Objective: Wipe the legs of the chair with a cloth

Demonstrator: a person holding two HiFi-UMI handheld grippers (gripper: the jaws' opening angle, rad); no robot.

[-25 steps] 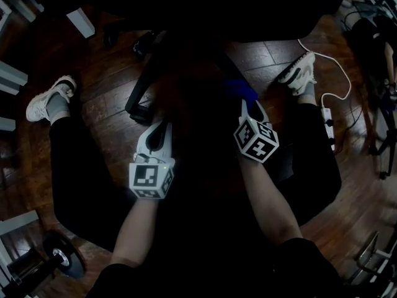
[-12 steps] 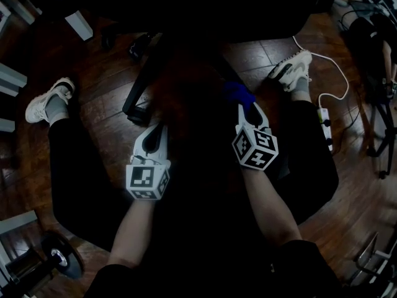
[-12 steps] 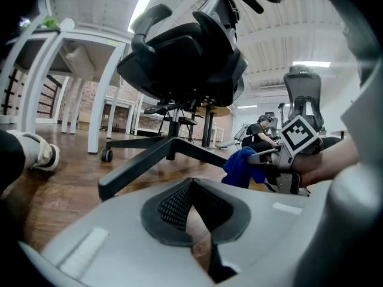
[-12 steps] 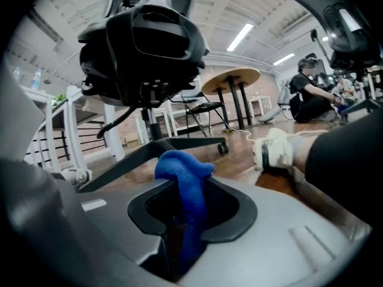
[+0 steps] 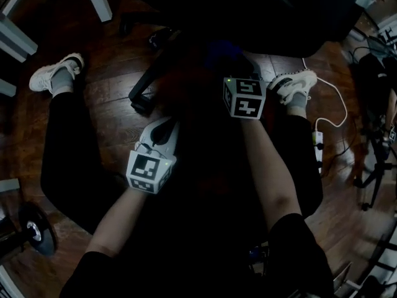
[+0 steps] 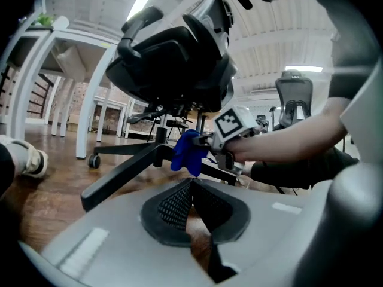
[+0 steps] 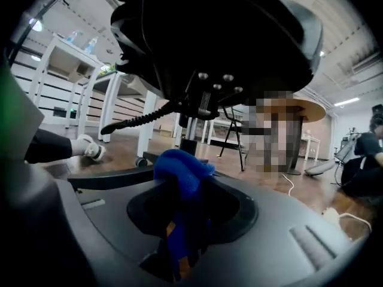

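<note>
A black office chair stands over me, its seat (image 6: pixel 173 58) overhead and its star base on the wood floor. One black leg (image 5: pixel 149 82) runs toward a caster (image 6: pixel 93 160). My right gripper (image 5: pixel 231 64) is shut on a blue cloth (image 7: pixel 179 172), raised close to the chair's central column (image 7: pixel 188 133). From the left gripper view the cloth (image 6: pixel 188 151) hangs just above the legs near the hub. My left gripper (image 5: pixel 169 126) is shut and empty, its jaws (image 6: pixel 191 187) pointing at the long leg (image 6: pixel 119 175).
The person's black-trousered legs spread either side of the base, with white shoes at left (image 5: pixel 59 73) and right (image 5: pixel 296 84). A white power strip (image 5: pixel 318 143) with its cable lies at right. White table legs (image 6: pixel 90 109) stand behind. A weight plate (image 5: pixel 34 231) lies lower left.
My right gripper has risen and moved forward toward the chair's hub, rolling so its marker cube faces up, still holding the cloth. The left gripper shifted slightly.
</note>
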